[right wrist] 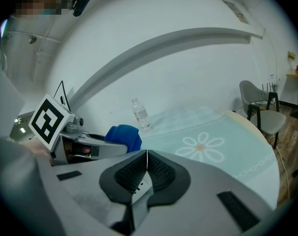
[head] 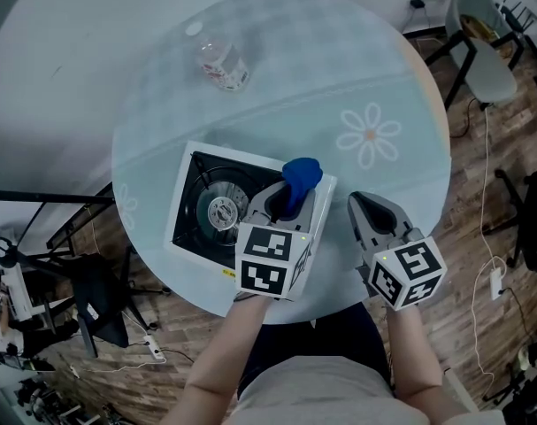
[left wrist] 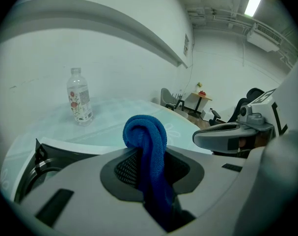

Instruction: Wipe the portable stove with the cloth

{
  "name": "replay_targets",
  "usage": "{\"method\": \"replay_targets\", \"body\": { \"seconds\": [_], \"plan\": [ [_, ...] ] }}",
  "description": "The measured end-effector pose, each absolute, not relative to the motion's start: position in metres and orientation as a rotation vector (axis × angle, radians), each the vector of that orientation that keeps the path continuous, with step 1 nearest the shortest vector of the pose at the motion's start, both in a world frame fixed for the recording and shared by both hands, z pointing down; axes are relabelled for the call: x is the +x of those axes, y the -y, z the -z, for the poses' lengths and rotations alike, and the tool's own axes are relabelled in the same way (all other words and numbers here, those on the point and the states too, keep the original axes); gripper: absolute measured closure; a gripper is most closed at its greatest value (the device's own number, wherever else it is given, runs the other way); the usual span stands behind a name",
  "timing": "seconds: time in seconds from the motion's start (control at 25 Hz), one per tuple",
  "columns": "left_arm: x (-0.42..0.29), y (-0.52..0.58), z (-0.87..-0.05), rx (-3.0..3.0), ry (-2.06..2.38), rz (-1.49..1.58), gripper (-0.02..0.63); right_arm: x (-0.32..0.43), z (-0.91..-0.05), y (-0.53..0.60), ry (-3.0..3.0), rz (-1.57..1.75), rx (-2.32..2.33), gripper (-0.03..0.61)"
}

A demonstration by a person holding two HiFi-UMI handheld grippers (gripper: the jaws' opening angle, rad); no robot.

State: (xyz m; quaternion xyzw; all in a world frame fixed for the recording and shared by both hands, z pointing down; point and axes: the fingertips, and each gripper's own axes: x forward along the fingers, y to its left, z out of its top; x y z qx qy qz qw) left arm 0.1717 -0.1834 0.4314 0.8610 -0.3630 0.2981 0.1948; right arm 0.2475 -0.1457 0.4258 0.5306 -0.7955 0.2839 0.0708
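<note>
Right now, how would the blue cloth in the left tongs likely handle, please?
The blue terry cloth looks soft and floppy: it loops over and droops above the left tongs. It seems light, and its nap should drag rather than slip across the white portable stove.

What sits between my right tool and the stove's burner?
The left tool, shut on the blue cloth, held over the stove. The head view shows it.

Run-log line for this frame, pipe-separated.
left gripper: shut on blue cloth, at portable stove right edge, contact unclear | right gripper: shut, empty, beside stove | bottle: upright on table, far side
</note>
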Motion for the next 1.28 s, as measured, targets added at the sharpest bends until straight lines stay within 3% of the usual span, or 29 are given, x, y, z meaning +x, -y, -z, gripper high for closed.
{"method": "replay_targets", "body": {
  "seconds": [1.28],
  "plan": [
    [0.181, 0.163, -0.444, 2.411, 0.916, -0.978, 0.509, 0.245, -0.438, 0.126, 2.396, -0.952, 1.585, 0.555]
  ]
}}
